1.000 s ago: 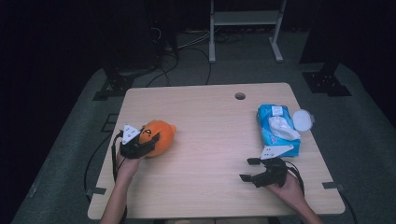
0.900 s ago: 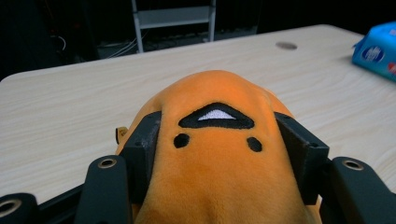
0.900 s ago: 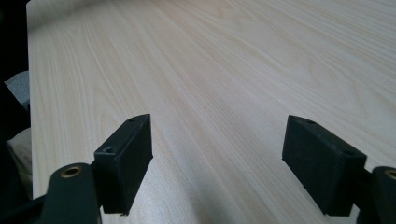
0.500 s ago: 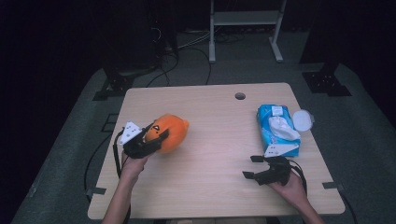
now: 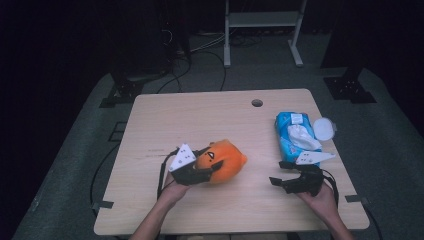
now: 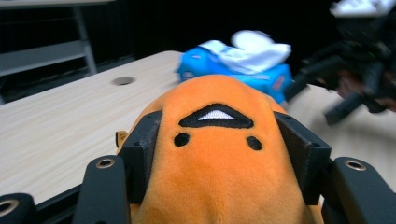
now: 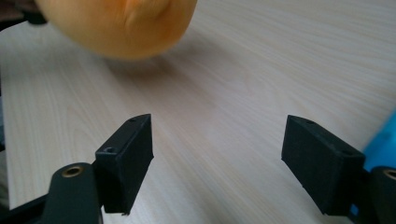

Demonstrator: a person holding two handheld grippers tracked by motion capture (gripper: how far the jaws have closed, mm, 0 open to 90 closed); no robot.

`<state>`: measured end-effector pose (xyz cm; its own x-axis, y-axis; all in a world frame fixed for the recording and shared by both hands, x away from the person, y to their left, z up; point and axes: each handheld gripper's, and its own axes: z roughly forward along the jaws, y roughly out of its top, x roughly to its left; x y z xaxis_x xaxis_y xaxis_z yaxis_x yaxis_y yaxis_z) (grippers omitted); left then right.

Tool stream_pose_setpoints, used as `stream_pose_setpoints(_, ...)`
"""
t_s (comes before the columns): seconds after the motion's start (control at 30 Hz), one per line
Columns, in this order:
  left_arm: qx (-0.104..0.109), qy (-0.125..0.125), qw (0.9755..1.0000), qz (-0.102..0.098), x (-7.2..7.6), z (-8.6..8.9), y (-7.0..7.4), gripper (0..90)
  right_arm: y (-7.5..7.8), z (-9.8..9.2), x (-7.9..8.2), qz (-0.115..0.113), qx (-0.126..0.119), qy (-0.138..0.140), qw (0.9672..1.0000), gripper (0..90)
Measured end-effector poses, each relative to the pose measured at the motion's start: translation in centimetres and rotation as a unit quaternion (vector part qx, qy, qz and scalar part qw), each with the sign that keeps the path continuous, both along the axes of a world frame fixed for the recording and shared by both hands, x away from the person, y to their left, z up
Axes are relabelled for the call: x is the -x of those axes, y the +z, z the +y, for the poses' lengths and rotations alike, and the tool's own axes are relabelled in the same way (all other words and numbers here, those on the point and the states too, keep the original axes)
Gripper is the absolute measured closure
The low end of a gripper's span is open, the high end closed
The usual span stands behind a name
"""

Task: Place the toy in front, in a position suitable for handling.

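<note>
An orange plush toy [image 5: 225,160] with a black stitched face is held just above the middle of the wooden table [image 5: 200,115]. My left gripper [image 5: 210,165] is shut on it, and in the left gripper view the black pads [image 6: 147,144] press into both sides of the toy [image 6: 219,177]. My right gripper [image 5: 280,173] hovers near the table's front right, pointing left at the toy. Its jaws stand wide apart around bare wood in the right gripper view [image 7: 217,154], where the toy [image 7: 116,23] shows blurred at the top left.
A blue pack of wipes [image 5: 296,135] with a white sheet sticking out lies at the right, a round white lid [image 5: 324,128] beside it. A cable hole [image 5: 257,103] is near the far edge. Dark floor, cables and a stand lie beyond the table.
My left gripper has carried the orange plush toy rightward from the table's left side to near its middle. The right gripper has shifted only slightly.
</note>
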<state>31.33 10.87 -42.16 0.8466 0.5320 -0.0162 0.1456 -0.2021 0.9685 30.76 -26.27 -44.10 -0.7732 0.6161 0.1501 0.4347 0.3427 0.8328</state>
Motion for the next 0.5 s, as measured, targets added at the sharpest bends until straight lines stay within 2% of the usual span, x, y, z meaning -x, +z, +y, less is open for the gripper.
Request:
stream_pose_setpoints(0.07, 0.014, -0.023, 0.9996, 0.010, 0.0, -0.8, -0.8, 39.1, 0.3, -0.6, 0.1, -0.007, -0.001, -0.011, 0.9999, 23.6)
stream_pose_setpoints(0.13, 0.003, -0.045, 0.9989, 0.008, 0.2, -1.6, -1.3, 38.6, 0.5, -1.1, 0.2, -0.013, -0.002, -0.021, 0.9997, 23.6)
stream_pose_setpoints(0.23, -0.015, -0.068, 0.9973, 0.023, 0.4, -2.2, -2.4, 36.9, 0.9, -1.7, 0.4, -0.025, -0.002, -0.036, 0.9990, 23.6)
stream_pose_setpoints(0.27, -0.027, -0.077, 0.9963, 0.026, 0.5, -2.5, -2.8, 36.0, 1.0, -1.9, 0.4, -0.028, -0.003, -0.040, 0.9988, 23.6)
stream_pose_setpoints(0.3, -0.031, -0.083, 0.9960, 0.018, 0.6, -2.6, -3.1, 34.5, 1.1, -2.1, 0.3, -0.032, -0.005, -0.043, 0.9986, 23.6)
stream_pose_setpoints(0.4, -0.050, -0.092, 0.9945, 0.011, 0.6, -2.7, -3.0, 31.1, 1.6, -2.5, 0.2, -0.045, -0.003, -0.056, 0.9974, 23.6)
stream_pose_setpoints(0.5, -0.051, -0.093, 0.9941, 0.023, 0.7, -2.5, -3.2, 29.7, 2.4, -3.1, -0.1, -0.070, -0.003, -0.075, 0.9947, 23.6)
